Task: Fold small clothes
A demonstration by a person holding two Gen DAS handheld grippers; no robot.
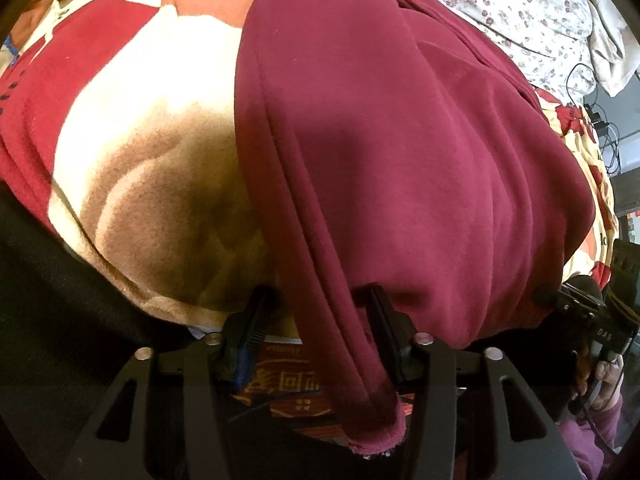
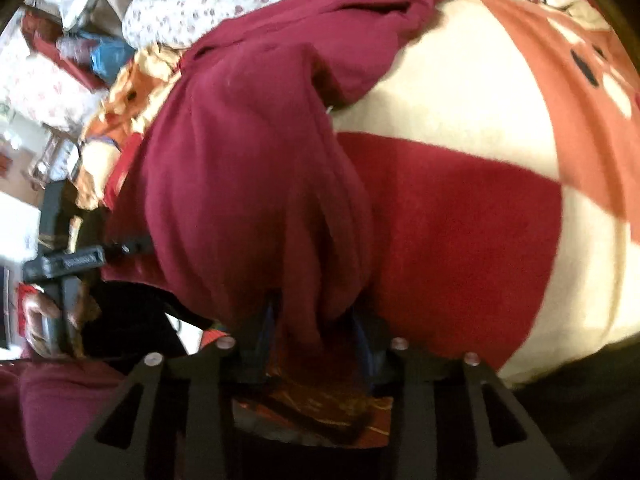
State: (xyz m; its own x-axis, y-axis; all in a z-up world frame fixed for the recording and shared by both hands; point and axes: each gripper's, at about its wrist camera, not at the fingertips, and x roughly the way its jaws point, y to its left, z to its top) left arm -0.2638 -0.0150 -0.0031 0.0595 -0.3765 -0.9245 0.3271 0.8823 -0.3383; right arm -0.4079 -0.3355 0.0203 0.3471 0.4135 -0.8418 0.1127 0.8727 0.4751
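A maroon fleece garment [image 1: 400, 140] lies on a red, cream and orange blanket [image 1: 132, 112]. Its near edge hangs over the bed's front edge. My left gripper [image 1: 316, 300] is open, and a fold of the garment's hem drops between its fingers without being pinched. The right gripper shows in the left wrist view at the far right [image 1: 576, 304], against the garment's edge. In the right wrist view the garment [image 2: 248, 168] bunches down between the fingers of my right gripper [image 2: 316, 320], which stand apart around it. The left gripper shows there at the left [image 2: 100, 256].
A floral sheet [image 1: 500, 4] lies beyond the garment. Cables [image 1: 600, 120] hang at the far right. A patterned rug [image 1: 288, 384] shows below the bed edge. Cluttered floor and furniture [image 2: 48, 80] are at the left of the right wrist view.
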